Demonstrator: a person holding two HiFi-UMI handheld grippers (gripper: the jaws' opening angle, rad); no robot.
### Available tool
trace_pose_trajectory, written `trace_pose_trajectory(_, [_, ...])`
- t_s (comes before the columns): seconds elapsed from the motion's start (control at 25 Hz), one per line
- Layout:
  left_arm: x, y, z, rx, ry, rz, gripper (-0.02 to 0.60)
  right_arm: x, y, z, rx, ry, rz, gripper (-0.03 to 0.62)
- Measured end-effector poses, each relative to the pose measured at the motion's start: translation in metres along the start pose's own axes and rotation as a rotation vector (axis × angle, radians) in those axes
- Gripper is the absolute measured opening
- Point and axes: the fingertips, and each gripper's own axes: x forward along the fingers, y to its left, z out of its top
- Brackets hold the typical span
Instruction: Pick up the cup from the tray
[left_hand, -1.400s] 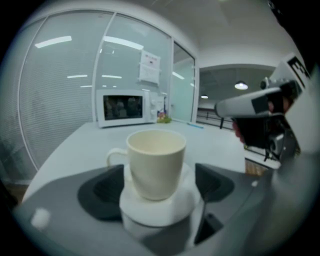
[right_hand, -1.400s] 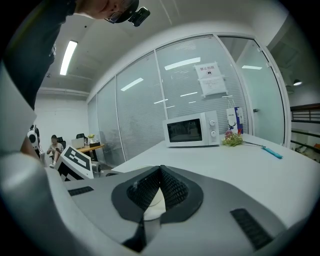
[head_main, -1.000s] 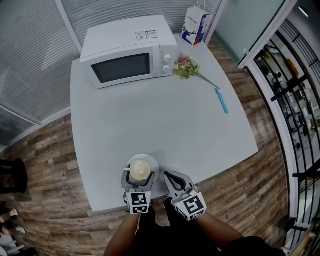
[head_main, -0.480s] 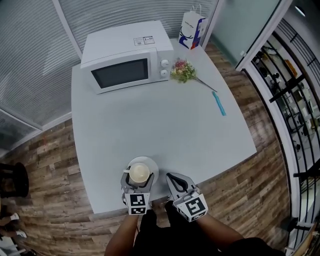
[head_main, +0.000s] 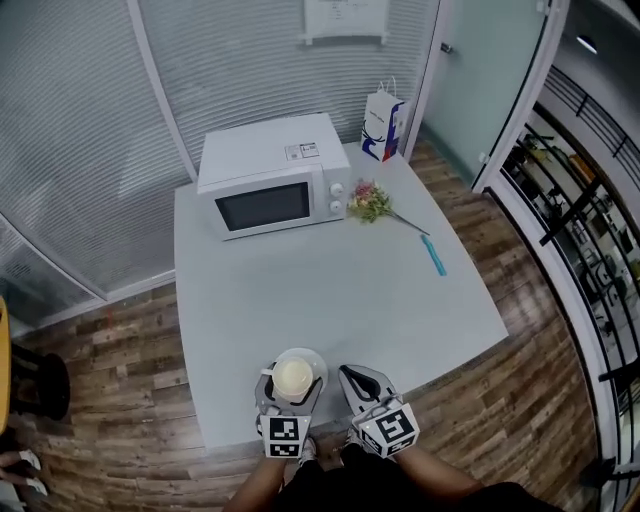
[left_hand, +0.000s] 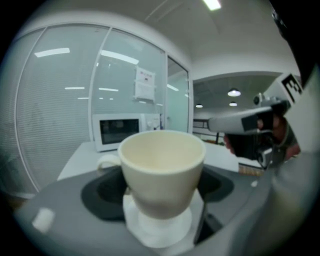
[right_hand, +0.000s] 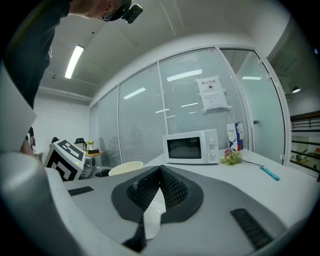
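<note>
A cream cup (head_main: 293, 377) stands between the jaws of my left gripper (head_main: 291, 386), which is shut on it. The cup is over a round white tray (head_main: 314, 358) near the table's front edge. In the left gripper view the cup (left_hand: 162, 170) fills the middle, its handle to the left, with a white base under it. Whether it rests on the tray or hangs just above it I cannot tell. My right gripper (head_main: 355, 378) sits just right of the tray, shut and empty, its pads (right_hand: 167, 187) pressed together. The cup's rim (right_hand: 126, 168) shows to its left.
A white microwave (head_main: 272, 187) stands at the back of the grey table (head_main: 330, 290). A bunch of flowers (head_main: 370, 202) and a blue pen (head_main: 436, 255) lie to its right. A white and blue paper bag (head_main: 382, 125) is at the far corner. Glass walls stand behind.
The head view has pulled back and shows more of the room. Both grippers hold the same places by the tray, the left still on the cup.
</note>
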Motion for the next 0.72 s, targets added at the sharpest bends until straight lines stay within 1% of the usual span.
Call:
trace_pose_trajectory(0.28, [-0.024,0.012,0.041,0.018,-0.078,0.037,0.426,0.001,0.013,0.041,-0.046,-0.079,0.026,0.003])
trace_pose_trajectory(0.48, [-0.032,0.025,0.067,0.026,-0.135,0.068,0.426,0.008,0.01,0.072,-0.088,-0.15,0.031,0.003])
trace_pose_trajectory(0.72, [-0.043,0.019,0.082,0.048,-0.156,0.066,0.426,0.003,0.011,0.088,-0.117,-0.184,0.012,0.003])
